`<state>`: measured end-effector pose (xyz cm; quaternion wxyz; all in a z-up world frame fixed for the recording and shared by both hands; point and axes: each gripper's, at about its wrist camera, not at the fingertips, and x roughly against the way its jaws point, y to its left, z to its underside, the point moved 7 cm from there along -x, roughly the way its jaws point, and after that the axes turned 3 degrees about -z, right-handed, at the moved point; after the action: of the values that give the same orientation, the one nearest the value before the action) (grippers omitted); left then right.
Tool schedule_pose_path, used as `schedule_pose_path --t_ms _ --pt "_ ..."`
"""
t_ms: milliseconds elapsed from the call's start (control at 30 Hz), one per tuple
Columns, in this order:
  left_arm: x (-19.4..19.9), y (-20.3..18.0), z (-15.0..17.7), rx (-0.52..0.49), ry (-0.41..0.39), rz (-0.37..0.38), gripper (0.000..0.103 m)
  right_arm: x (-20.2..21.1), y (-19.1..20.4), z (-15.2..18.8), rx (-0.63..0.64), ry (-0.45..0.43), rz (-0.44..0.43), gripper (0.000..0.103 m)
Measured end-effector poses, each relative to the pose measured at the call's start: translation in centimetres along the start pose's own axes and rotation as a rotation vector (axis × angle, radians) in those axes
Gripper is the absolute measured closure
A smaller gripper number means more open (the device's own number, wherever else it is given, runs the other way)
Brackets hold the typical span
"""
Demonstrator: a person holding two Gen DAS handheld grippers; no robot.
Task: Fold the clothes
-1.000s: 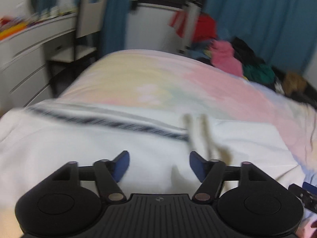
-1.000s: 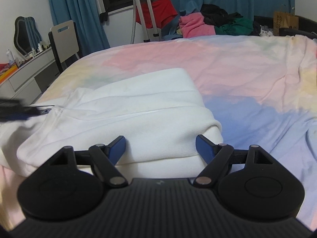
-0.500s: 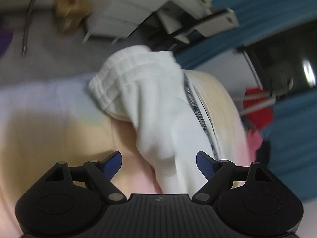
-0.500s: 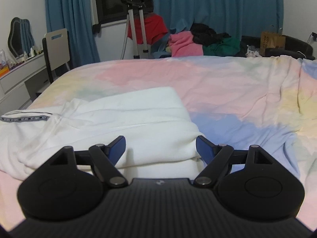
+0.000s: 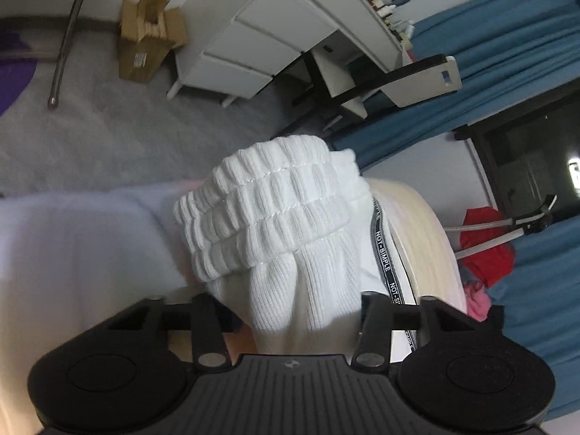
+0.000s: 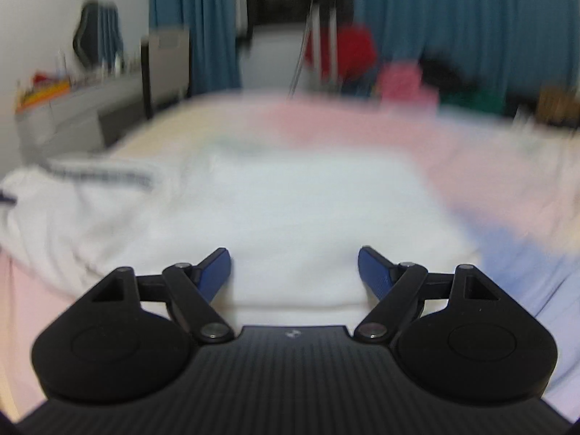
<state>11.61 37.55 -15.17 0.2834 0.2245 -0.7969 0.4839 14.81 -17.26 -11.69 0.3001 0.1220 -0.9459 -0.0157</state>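
Observation:
A white knit garment lies on the pastel bedsheet (image 5: pixel 72 253). In the left wrist view, which is rolled sideways, its ribbed elastic hem (image 5: pixel 268 217) bunches up just ahead, with a black lettered tape (image 5: pixel 384 257) running along its side. My left gripper (image 5: pixel 293 311) is open. The white cloth fills the gap between its fingers and hides both tips. The blurred right wrist view shows the folded white body of the garment (image 6: pixel 290 199). My right gripper (image 6: pixel 294 268) stands open low over its near edge, with nothing pinched.
Past the bed edge are grey floor, a cardboard box (image 5: pixel 148 36), white drawers (image 5: pixel 253 36) and a chair (image 5: pixel 398 76). A tripod (image 5: pixel 507 228) with red cloth stands by blue curtains. A pile of clothes (image 6: pixel 406 83) sits at the far side of the bed.
The left gripper rolled sideways and closed in on the ribbed hem, so the cloth now sits between its fingers. The right gripper moved in over the garment, and its view is blurred.

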Motion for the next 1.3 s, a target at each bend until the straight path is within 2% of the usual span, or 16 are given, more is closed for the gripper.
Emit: schedule_pose_path --t_ms 33,100,233,333,533,667,767,867,967,1100,1167,1267,1300 --pt "0.7 -1.2 0.1 -0.035 -0.030 -0.003 0.075 -0.4 0.0 0.2 -0.003 0.002 -0.005 0.022" --pt "2.2 -3.5 0.4 -0.106 -0.090 -0.008 0.082 -0.4 -0.1 0.0 -0.006 -0.005 -0.012 0.021" --pt "5.4 -8.4 0.9 -0.249 -0.212 -0.017 0.086 1.2 -1.3 -1.4 -0.083 -0.045 -0.030 0.024" --pt "8.8 -14.0 3.0 -0.359 -0.314 0.028 0.087 3.1 -3.2 -2.3 -0.159 -0.082 0.000 0.024" --pt "13.8 -25.6 10.5 -0.511 -0.443 0.143 0.089 6.8 -8.3 -3.1 -0.355 -0.153 0.024 0.023" --pt "15.0 -32.5 18.3 -0.626 -0.501 0.209 0.089 8.9 -11.4 -3.6 -0.419 -0.214 0.059 0.023" --pt "14.7 -35.9 25.2 -0.718 -0.530 0.246 0.090 10.0 -13.9 -3.6 -0.482 -0.251 0.086 0.023" --pt "12.7 -38.0 33.1 -0.849 -0.545 0.272 0.090 10.6 -16.4 -3.2 -0.556 -0.274 0.111 0.023" --pt "9.9 -37.8 41.2 -1.029 -0.537 0.287 0.090 11.1 -18.9 -2.8 -0.630 -0.301 0.133 0.023" --pt "5.4 -36.0 50.9 -1.312 -0.465 0.275 0.090 11.3 -21.3 -2.3 -0.699 -0.322 0.144 0.022" --pt "3.3 -35.2 53.2 -1.380 -0.438 0.251 0.090 11.1 -22.1 -2.0 -0.729 -0.324 0.125 0.022" --pt "2.2 -35.1 54.0 -1.430 -0.428 0.244 0.089 10.6 -22.5 -2.0 -0.750 -0.332 0.077 0.021" --pt "2.2 -35.1 54.0 -1.449 -0.422 0.252 0.083 10.3 -22.5 -2.0 -0.753 -0.332 0.055 0.021"
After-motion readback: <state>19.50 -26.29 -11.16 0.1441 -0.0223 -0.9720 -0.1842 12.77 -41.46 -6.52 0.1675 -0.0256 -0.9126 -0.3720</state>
